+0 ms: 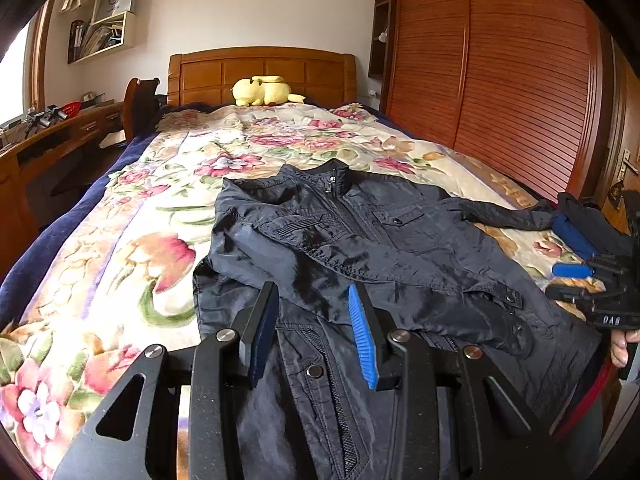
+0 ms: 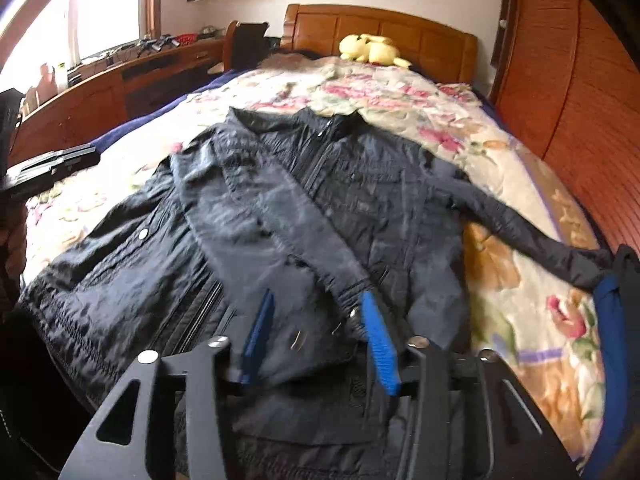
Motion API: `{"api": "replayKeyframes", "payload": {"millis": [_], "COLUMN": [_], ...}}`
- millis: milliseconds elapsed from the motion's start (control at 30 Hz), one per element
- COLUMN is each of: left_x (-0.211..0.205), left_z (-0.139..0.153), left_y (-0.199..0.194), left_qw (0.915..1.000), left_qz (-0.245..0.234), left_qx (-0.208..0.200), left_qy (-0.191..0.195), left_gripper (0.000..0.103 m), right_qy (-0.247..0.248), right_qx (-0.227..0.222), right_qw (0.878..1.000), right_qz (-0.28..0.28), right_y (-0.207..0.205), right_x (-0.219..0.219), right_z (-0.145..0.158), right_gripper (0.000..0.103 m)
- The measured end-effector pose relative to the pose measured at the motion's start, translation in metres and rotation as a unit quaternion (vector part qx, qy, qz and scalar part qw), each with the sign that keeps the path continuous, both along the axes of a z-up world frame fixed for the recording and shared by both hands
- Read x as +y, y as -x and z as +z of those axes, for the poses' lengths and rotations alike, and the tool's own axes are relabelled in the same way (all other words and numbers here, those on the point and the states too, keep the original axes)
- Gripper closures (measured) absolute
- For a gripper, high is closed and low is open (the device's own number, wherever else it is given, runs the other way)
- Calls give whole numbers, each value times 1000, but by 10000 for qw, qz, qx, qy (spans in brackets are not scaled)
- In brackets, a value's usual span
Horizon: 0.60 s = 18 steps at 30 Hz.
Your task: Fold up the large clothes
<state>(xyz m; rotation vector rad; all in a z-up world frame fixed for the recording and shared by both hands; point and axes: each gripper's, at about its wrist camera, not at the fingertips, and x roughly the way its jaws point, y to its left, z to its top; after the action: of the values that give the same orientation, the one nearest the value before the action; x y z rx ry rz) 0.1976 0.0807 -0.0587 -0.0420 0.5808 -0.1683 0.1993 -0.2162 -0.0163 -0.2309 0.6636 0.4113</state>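
A dark navy jacket [image 1: 400, 240] [image 2: 360, 184] lies front up on the floral bedspread [image 1: 160, 208], collar toward the headboard. One sleeve [image 2: 280, 216] is folded diagonally across its front, and the cuff [image 2: 352, 300] rests against one blue pad of my right gripper [image 2: 318, 300]. That gripper's jaws stand apart and the pads do not press on the fabric. The other sleeve [image 2: 540, 240] stretches out to the right. My left gripper [image 1: 313, 292] hovers open over the jacket's lower edge with nothing between its fingers. At the right edge of the left wrist view is the right gripper [image 1: 564, 280], with a hand below it.
A dark and blue garment [image 2: 608, 300] lies bunched at the bed's right edge by the outstretched sleeve. A yellow plush toy [image 1: 262, 90] sits by the wooden headboard [image 1: 260, 68]. A slatted wardrobe [image 1: 500, 80] lines the right side and a desk [image 2: 100, 92] the left.
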Motion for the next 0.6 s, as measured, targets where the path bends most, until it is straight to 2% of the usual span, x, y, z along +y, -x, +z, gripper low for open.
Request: {"api": "replayKeyframes", "payload": {"millis": [133,233,500,600], "left_x": [-6,-9,-21,-23], "left_z": [-1,-1,-3,-4], "left_y": [0,0,0,2], "left_qw": [10000,9999,9997,9995], "left_qz": [-60,-93,-207,-260], "left_qx": [-3,8,24,10], "left_qy": [-16,-50,-162,-185], "left_gripper": [66,66,66,66], "right_qy": [-88,-161,17,-27], "right_qx": [17,251,955,983], "right_qw": [9999,9993,9954,9951], "right_qz": [132,213,82,45], "right_y": [-4,-18,-49,-48], "right_x": [3,7,9,3], "right_z": [-2,-20,-81,-86], "right_gripper": [53,53,53,53]}}
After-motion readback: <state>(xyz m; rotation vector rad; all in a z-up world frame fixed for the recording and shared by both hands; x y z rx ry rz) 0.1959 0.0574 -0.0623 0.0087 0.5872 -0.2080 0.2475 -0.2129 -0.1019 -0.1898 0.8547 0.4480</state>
